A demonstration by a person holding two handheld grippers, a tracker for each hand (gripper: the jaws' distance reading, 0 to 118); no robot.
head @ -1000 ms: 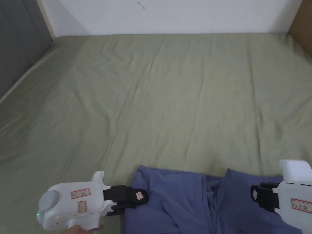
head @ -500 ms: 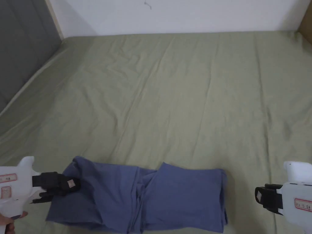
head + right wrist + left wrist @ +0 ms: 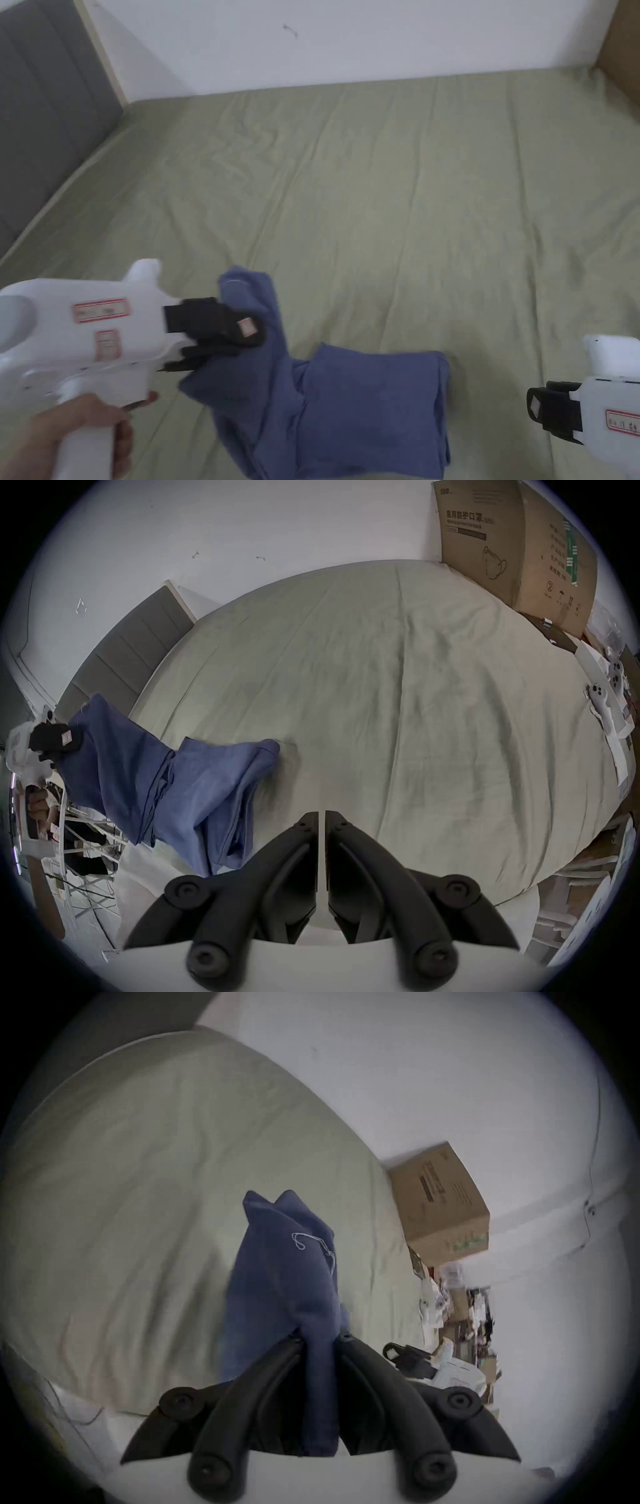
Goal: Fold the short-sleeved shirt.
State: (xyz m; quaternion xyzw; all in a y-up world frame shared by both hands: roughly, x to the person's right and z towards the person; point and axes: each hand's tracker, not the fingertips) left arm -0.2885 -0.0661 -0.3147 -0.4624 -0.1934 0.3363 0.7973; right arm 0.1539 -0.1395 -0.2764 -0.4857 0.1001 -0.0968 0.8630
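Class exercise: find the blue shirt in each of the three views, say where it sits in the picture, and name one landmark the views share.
Head view: blue shirt at bottom centre, its left end lifted.
Left gripper view: centre, bunched, rising from the clamp.
Right gripper view: left of centre, lying on the bed.
Shared landmark: the green bedsheet.

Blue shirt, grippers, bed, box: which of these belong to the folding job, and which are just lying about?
Part of the job:
- blue shirt, one end lifted
- left gripper, shut on that end
- right gripper, shut, holding nothing
- bed sheet, the work surface

Lying about:
- cardboard box at the bed's edge
- grey headboard
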